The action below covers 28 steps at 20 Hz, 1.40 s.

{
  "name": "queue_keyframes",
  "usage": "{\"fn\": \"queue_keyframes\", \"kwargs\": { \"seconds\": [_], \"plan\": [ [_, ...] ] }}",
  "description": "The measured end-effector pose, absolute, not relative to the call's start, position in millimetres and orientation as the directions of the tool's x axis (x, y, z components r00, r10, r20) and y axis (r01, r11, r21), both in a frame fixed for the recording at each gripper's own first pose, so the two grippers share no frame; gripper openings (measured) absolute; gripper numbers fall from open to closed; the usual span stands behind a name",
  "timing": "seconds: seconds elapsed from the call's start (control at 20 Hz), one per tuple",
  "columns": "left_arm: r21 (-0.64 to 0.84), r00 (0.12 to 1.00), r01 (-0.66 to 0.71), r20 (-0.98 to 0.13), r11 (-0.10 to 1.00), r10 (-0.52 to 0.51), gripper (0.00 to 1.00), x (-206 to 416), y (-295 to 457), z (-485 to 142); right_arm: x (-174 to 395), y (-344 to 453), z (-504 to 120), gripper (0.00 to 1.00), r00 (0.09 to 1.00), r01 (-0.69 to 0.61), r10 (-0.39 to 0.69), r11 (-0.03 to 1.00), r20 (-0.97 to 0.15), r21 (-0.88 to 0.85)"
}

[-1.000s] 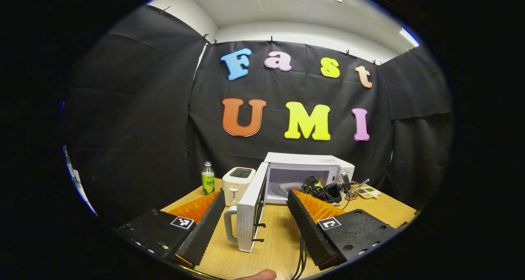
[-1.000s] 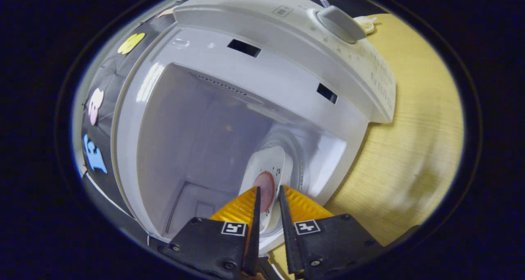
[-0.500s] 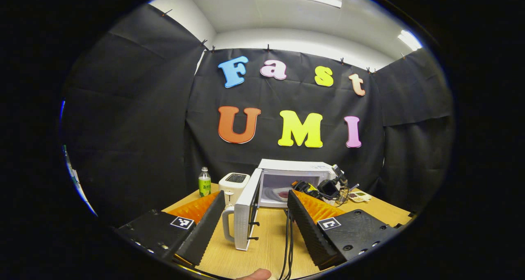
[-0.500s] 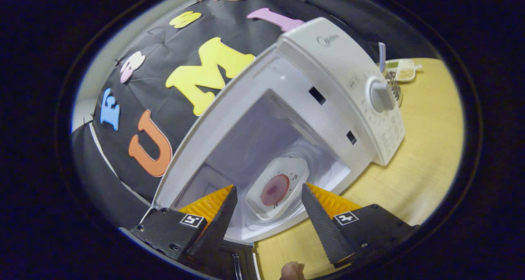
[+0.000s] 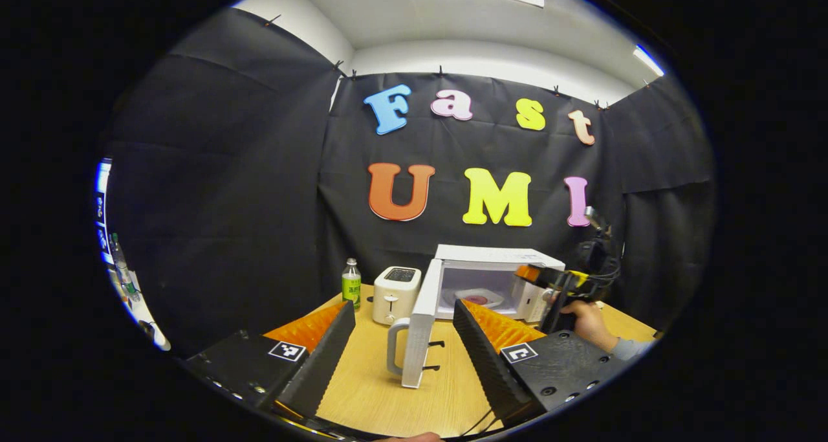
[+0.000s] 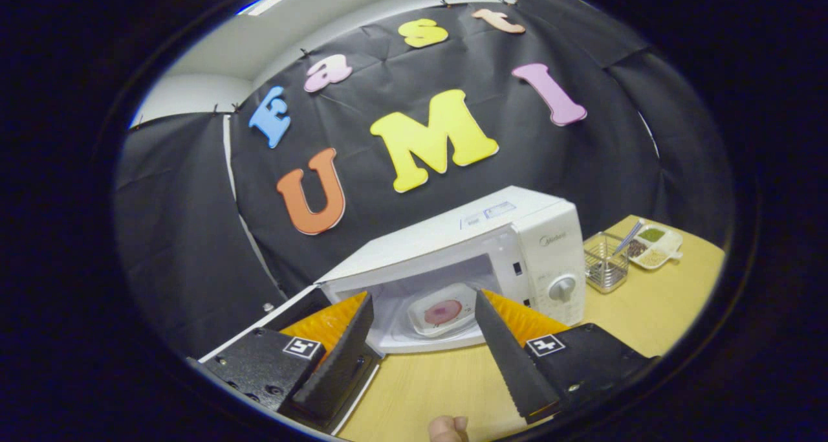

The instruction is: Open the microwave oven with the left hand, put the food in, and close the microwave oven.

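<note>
The white microwave (image 5: 498, 261) stands on the wooden table with its door (image 5: 419, 338) swung wide open toward me, handle (image 5: 393, 348) on its near edge. Inside, on the turntable, lies a white square plate with a reddish round food (image 6: 443, 311); the plate (image 5: 477, 298) also shows in the left gripper view. My left gripper (image 5: 404, 309) is open, well back from the door, touching nothing. My right gripper (image 6: 422, 296) is open and empty, outside the microwave (image 6: 517, 248) in front of its opening. In the left gripper view the right gripper (image 5: 537, 275) hangs by the control panel, held by a hand (image 5: 585, 319).
A white toaster (image 5: 396, 285) and a green-labelled bottle (image 5: 351, 283) stand left of the microwave. Right of it are a wire basket (image 6: 606, 262) and a small seasoning tray (image 6: 653, 243). Bare wooden table (image 6: 647, 312) lies in front.
The right gripper was shut on the plate inside the microwave; it has opened, left the plate on the turntable, and drawn back out. The left gripper stayed open, shifting slightly.
</note>
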State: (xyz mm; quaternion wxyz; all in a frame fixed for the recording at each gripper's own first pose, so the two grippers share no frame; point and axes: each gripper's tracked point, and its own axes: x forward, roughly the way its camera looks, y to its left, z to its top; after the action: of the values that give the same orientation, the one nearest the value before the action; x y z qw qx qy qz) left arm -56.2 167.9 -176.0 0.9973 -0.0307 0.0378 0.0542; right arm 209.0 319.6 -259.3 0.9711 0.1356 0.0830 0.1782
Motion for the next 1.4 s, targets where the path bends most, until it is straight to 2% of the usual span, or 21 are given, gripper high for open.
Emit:
{"fn": "queue_keyframes", "kwargs": {
  "seconds": [0.05, 0.1, 0.15, 0.2, 0.25, 0.3, 0.35, 0.4, 0.5, 0.6, 0.65, 0.7, 0.8, 0.85, 0.9, 1.0, 1.1, 1.15, 1.2, 1.35, 1.4],
  "plan": [
    [-0.043, 0.988, -0.135, -0.075, 0.99, 0.132, 0.91, -57, 176, -175, 194, 308, -244, 1.0, 0.925, -0.335, 0.369, 0.905, -0.092, 0.264],
    [-0.044, 0.986, -0.157, -0.057, 0.987, 0.154, 0.89, -58, 183, -171, 178, 293, -229, 0.9, 0.93, -0.336, 0.361, 0.911, -0.068, 0.241],
    [-0.047, 0.988, -0.152, -0.043, 0.987, 0.15, 0.86, -56, 183, -168, 163, 280, -218, 1.0, 0.934, -0.336, 0.355, 0.916, -0.051, 0.218],
    [-0.046, 0.988, -0.152, -0.038, 0.987, 0.15, 0.69, -55, 185, -170, 148, 268, -207, 1.0, 0.937, -0.336, 0.349, 0.919, -0.029, 0.205],
    [-0.051, 0.987, -0.156, -0.036, 0.987, 0.154, 0.65, -53, 187, -170, 134, 257, -195, 1.0, 0.937, -0.342, 0.35, 0.92, -0.007, 0.189],
    [-0.05, 0.987, -0.161, -0.035, 0.986, 0.159, 0.72, -52, 191, -172, 121, 244, -189, 1.0, 0.938, -0.341, 0.345, 0.924, 0.003, 0.171],
    [-0.048, 0.985, -0.171, -0.032, 0.984, 0.17, 0.67, -51, 197, -175, 111, 230, -183, 0.9, 0.943, -0.33, 0.333, 0.932, 0.008, 0.151],
    [-0.054, 0.985, -0.17, -0.029, 0.984, 0.169, 0.5, -49, 199, -174, 100, 218, -180, 1.0, 0.947, -0.32, 0.321, 0.938, 0.01, 0.135],
    [-0.057, 0.982, -0.189, -0.004, 0.98, 0.19, 0.41, -47, 208, -172, 79, 194, -173, 0.9, 0.953, -0.302, 0.302, 0.947, 0.013, 0.109],
    [-0.057, 0.976, -0.217, -0.008, 0.975, 0.216, 0.13, -36, 224, -184, 64, 174, -163, 0.9, 0.957, -0.291, 0.29, 0.954, 0.026, 0.072],
    [-0.056, 0.976, -0.216, -0.023, 0.975, 0.215, 0.05, -33, 225, -194, 55, 166, -162, 1.0, 0.958, -0.285, 0.285, 0.957, 0.022, 0.046],
    [-0.046, 0.975, -0.217, -0.051, 0.975, 0.214, 0.02, -27, 227, -206, 46, 160, -159, 0.9, 0.958, -0.287, 0.286, 0.958, 0.021, 0.023],
    [-0.012, 0.977, -0.189, -0.106, 0.982, 0.187, 0.0, -16, 226, -228, 28, 153, -155, 1.0, 0.953, -0.303, 0.303, 0.953, 0.014, -0.015],
    [0.015, 0.977, -0.178, -0.116, 0.984, 0.179, 0.0, -7, 223, -242, 15, 149, -154, 0.91, 0.952, -0.307, 0.307, 0.951, 0.013, -0.024],
    [0.05, 0.975, -0.174, -0.131, 0.984, 0.179, 0.0, 0, 223, -252, 5, 142, -152, 1.0, 0.951, -0.307, 0.307, 0.951, 0.016, -0.032],
    [0.07, 0.971, -0.169, -0.158, 0.983, 0.178, 0.0, 13, 225, -275, -15, 133, -151, 0.91, 0.951, -0.309, 0.31, 0.951, 0.021, -0.027],
    [0.045, 0.977, -0.127, -0.166, 0.991, 0.133, 0.0, 31, 214, -292, -32, 128, -154, 1.0, 0.948, -0.318, 0.318, 0.948, 0.021, -0.008],
    [0.039, 0.976, -0.122, -0.175, 0.992, 0.127, 0.0, 41, 213, -299, -41, 122, -154, 0.91, 0.948, -0.316, 0.316, 0.949, 0.026, -0.005],
    [0.036, 0.973, -0.125, -0.19, 0.992, 0.129, 0.0, 48, 215, -309, -47, 119, -155, 1.0, 0.948, -0.318, 0.318, 0.948, 0.023, -0.011],
    [0.007, 0.971, -0.101, -0.215, 0.995, 0.1, 0.0, 60, 207, -328, -63, 112, -151, 1.0, 0.947, -0.319, 0.32, 0.947, 0.025, -0.032],
    [0.011, 0.971, -0.104, -0.215, 0.995, 0.104, 0.0, 62, 207, -331, -67, 109, -150, 0.91, 0.947, -0.319, 0.319, 0.947, 0.029, -0.029]
  ]
}}
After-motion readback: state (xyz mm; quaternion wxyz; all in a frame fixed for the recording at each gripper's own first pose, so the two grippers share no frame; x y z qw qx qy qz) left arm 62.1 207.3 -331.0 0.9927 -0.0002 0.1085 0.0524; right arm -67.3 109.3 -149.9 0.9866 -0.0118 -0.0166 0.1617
